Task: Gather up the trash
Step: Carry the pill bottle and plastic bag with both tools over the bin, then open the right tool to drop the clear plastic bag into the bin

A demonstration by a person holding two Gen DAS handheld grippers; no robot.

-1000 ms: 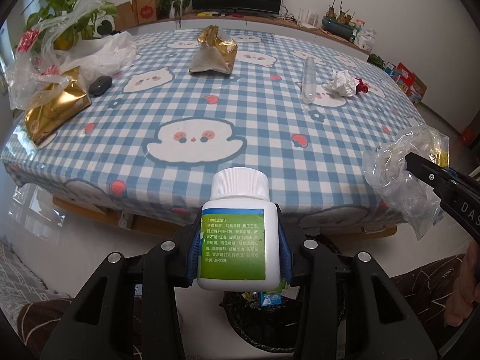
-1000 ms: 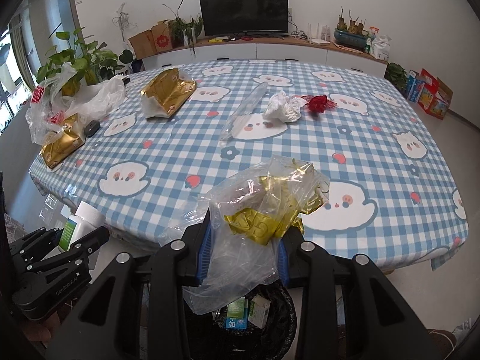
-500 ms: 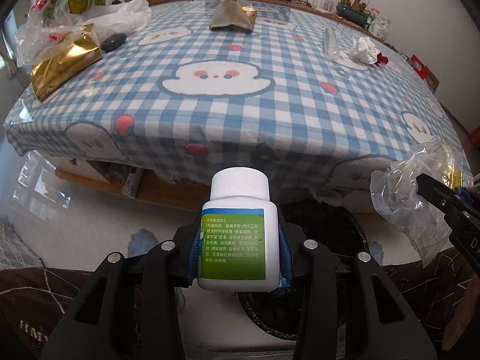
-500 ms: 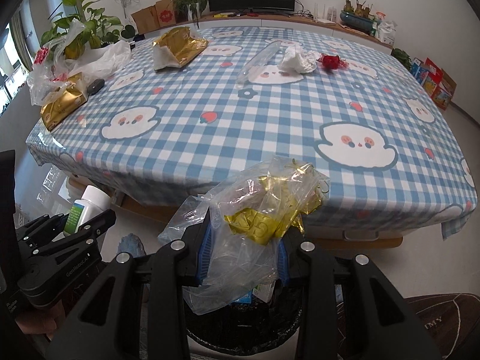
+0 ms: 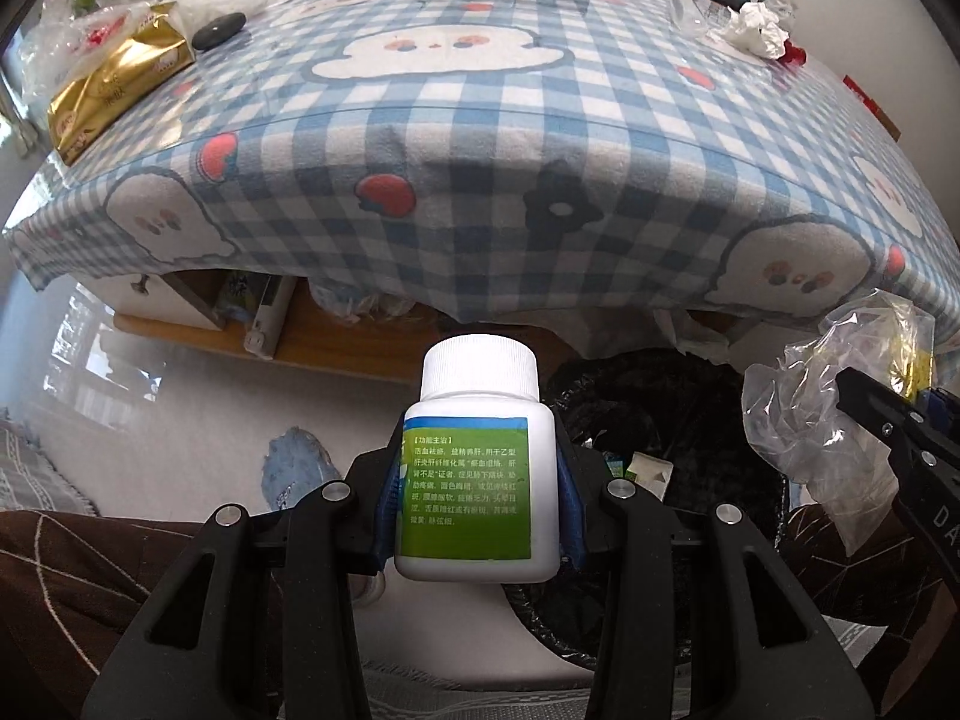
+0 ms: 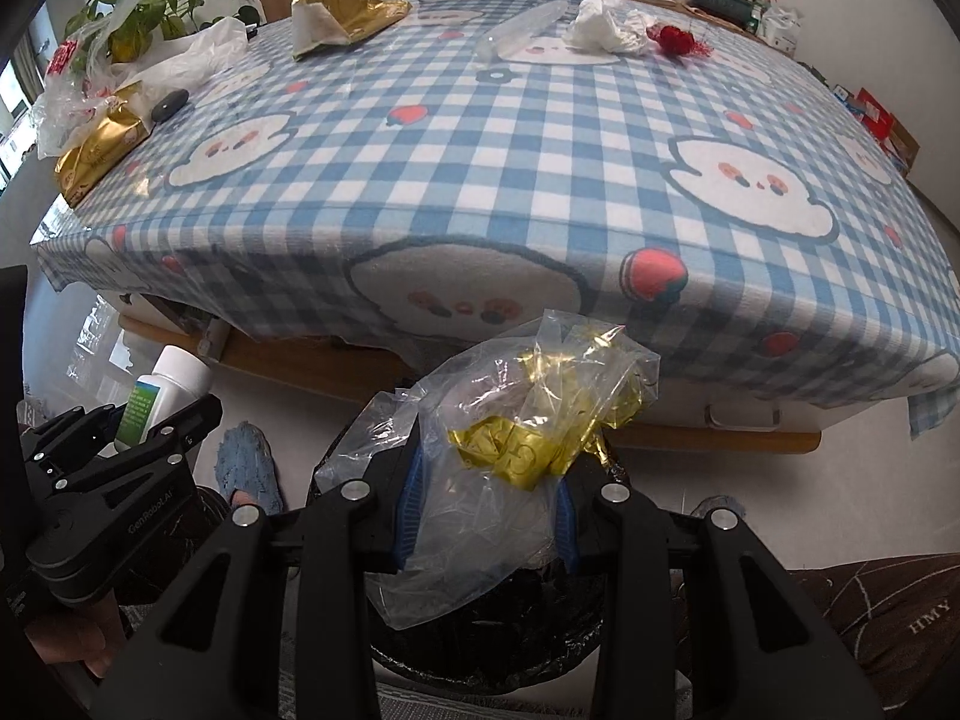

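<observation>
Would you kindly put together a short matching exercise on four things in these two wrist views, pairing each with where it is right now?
Things:
1. white pill bottle
2. clear plastic bag with gold foil
3. crumpled white tissue
4. black-lined trash bin

Places:
A. on the floor, below the table's near edge
B. clamped in the left gripper
C. far side of the checked tablecloth, beside a red scrap
D. clamped in the right gripper

Pairs: 1-B, 2-D, 3-C, 4-A
</observation>
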